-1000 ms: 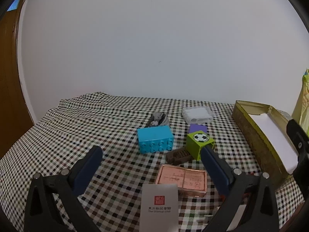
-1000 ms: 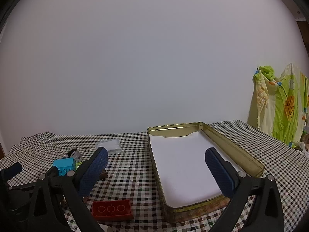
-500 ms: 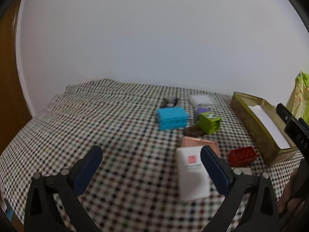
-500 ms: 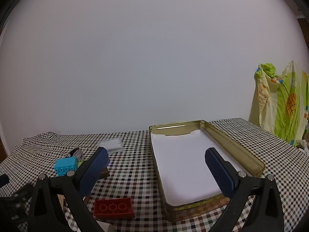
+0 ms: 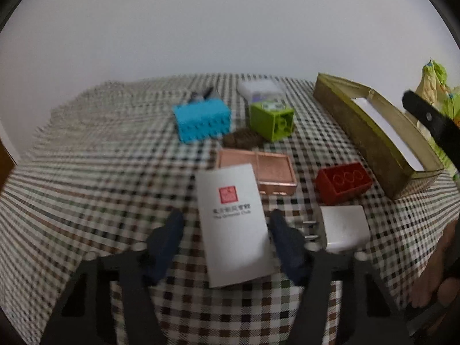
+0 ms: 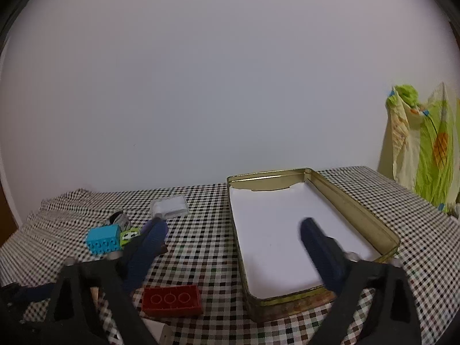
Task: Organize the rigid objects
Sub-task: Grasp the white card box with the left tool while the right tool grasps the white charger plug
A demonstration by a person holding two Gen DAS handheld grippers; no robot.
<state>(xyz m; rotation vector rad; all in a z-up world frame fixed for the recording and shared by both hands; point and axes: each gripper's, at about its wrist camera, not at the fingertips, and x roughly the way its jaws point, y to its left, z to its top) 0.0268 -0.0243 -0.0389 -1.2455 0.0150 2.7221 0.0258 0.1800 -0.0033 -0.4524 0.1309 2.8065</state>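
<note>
My left gripper [image 5: 227,217] points down at a white card box with a red stamp [image 5: 233,221], which lies flat between its closing jaws. The right pad touches the box's edge; a gap shows at the left pad. Behind it lie a copper-coloured flat tin [image 5: 273,169], a red brick [image 5: 342,182], a blue brick [image 5: 202,120], a green football cube [image 5: 271,120] and a white plug adapter [image 5: 343,227]. My right gripper [image 6: 234,224] hovers near the left rim of the open gold tin [image 6: 356,210], its jaws closing on nothing. The red brick [image 6: 172,300] lies below it.
A chequered cloth [image 5: 100,172] covers the table. A clear white packet [image 6: 170,207] and a small dark item lie near the back wall. A yellow-green fabric [image 6: 425,149] hangs at the right. A person's hand [image 5: 442,273] shows at the left view's right edge.
The left gripper tipped downward and dropped over the white card box, and its jaws narrowed around it. The right gripper's jaws narrowed too, while that hand kept still.
</note>
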